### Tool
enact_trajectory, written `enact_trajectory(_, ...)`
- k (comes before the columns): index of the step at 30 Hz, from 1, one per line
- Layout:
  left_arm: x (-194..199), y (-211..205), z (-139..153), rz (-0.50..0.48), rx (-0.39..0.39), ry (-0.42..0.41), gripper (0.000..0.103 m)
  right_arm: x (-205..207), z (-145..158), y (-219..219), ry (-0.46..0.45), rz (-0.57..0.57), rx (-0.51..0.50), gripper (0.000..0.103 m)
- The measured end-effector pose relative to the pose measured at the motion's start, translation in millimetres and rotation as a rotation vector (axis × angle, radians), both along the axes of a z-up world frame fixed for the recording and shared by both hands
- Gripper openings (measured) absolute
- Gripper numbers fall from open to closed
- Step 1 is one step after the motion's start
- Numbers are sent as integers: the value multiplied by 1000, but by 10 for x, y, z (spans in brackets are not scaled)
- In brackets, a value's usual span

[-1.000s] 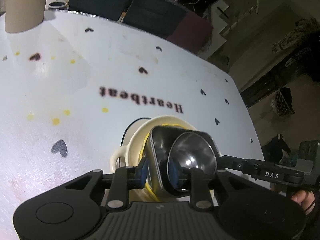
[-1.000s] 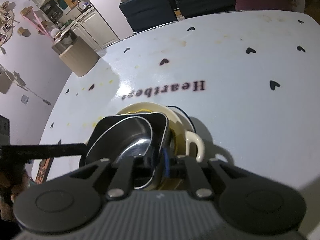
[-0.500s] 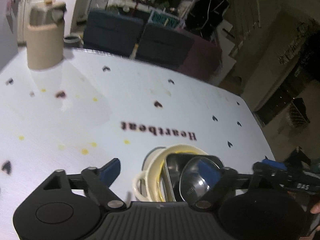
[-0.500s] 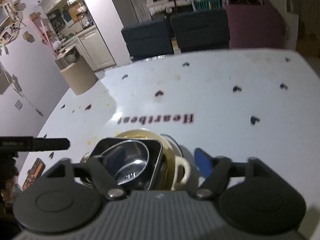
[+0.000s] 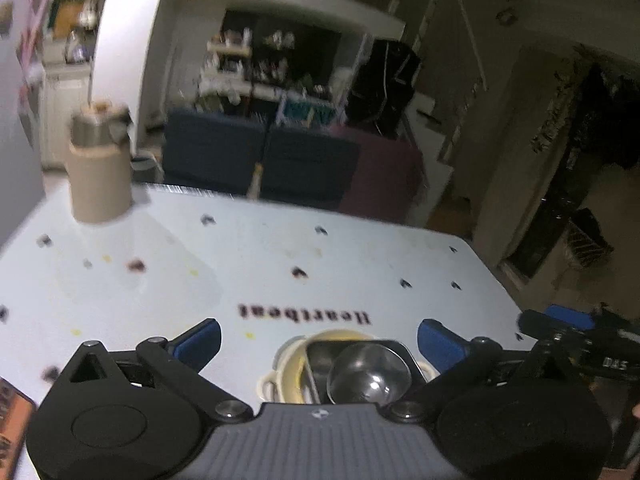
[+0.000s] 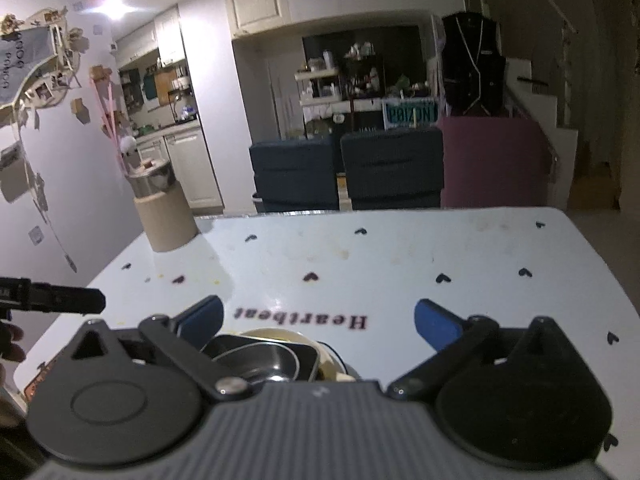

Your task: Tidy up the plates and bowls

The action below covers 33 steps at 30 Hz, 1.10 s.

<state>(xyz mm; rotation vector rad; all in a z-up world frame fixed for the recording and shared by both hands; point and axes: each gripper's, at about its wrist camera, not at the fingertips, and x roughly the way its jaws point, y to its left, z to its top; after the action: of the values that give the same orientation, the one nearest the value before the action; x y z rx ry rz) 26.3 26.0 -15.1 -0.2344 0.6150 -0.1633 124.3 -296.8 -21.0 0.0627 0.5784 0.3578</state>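
Note:
A cream two-handled bowl (image 5: 286, 368) stands on the white table (image 5: 280, 264) near its front. Inside it sits a square steel dish (image 5: 320, 354) with a round steel bowl (image 5: 370, 376) nested in it. My left gripper (image 5: 320, 338) hovers above and behind this stack, its jaws opening wide with nothing touching the blue pads. My right gripper (image 6: 320, 318) hangs likewise over the same stack, jaws opening, with the square steel dish (image 6: 304, 354) and cream bowl (image 6: 276, 334) below and clear of the pads. Each view shows one of the other gripper's fingers (image 6: 60, 300) at its edge.
A beige canister (image 6: 164, 216) with a steel lid stands at the table's far left corner. Two dark blue chairs (image 6: 348, 168) sit behind the far edge. An orange object (image 5: 12, 408) lies at the near left edge. "Heartbeat" lettering (image 5: 304, 316) runs just beyond the stack.
Both grippers were shut on the square steel dish's rim, let go, opened wide and rose back from the stack. Both views tilted up toward the room.

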Motion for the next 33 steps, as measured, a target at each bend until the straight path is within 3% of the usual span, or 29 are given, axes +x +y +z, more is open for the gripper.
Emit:
enact_trajectory(5,-308,-63,126,49,58,-73,103,-326,113,-22,-75,-14,6,103)
enact_trajectory(13,-691,-126,110,79,88,-127,103,-691,73,-84,-109,-45,28,103)
enact_trajectory(23,-968,-201,-167,100,97,-100,103,-1034,-84,-122,-149,-97,-9,103)
enact_trajectory(33,-1132,-271,-445,141,176,-83,103,-1260,-323,-129,-149,-138,-65,103)
